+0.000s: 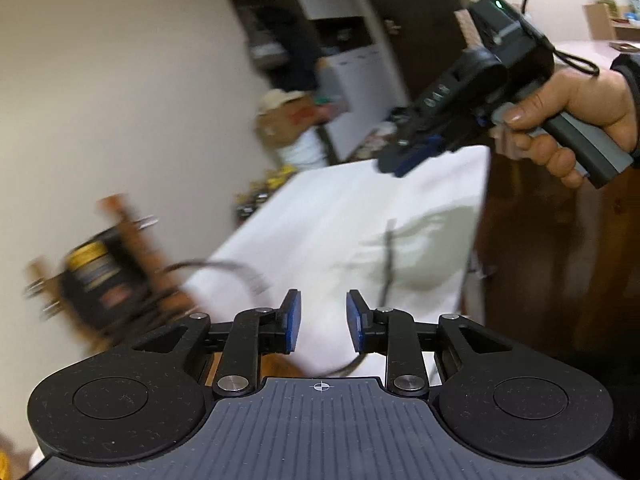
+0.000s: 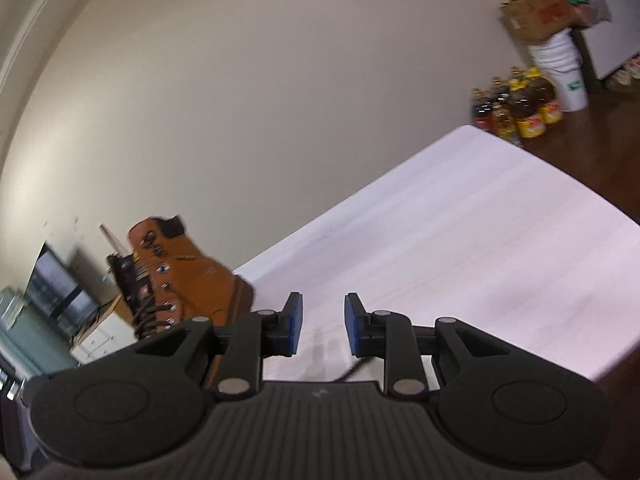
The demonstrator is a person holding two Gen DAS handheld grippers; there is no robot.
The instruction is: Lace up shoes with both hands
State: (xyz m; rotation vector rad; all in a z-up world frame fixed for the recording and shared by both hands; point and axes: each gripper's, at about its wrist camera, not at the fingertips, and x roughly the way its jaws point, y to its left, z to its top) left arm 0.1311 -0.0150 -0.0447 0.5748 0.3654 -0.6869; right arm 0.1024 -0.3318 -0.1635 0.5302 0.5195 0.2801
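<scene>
In the right wrist view the boot (image 2: pixel 188 276) stands on the counter (image 2: pixel 460 248) at its left edge, close to the wall (image 2: pixel 260 100), left of the right gripper (image 2: pixel 323 322). Beyond the counter's far corner, bottles (image 2: pixel 516 106) sit on the floor (image 2: pixel 600 148), with a bucket (image 2: pixel 564 72) behind them and a cardboard box (image 2: pixel 536 12) on top of it. In the left wrist view a lace (image 1: pixel 224 270) trails from the boot across the counter ahead of the left gripper (image 1: pixel 323 320).

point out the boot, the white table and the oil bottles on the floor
boot (image 2: pixel 192 280): right wrist view, on its tan leather side
white table (image 2: pixel 460 248): right wrist view, on the bare top
oil bottles (image 2: pixel 520 108): right wrist view, on the middle of the cluster
</scene>
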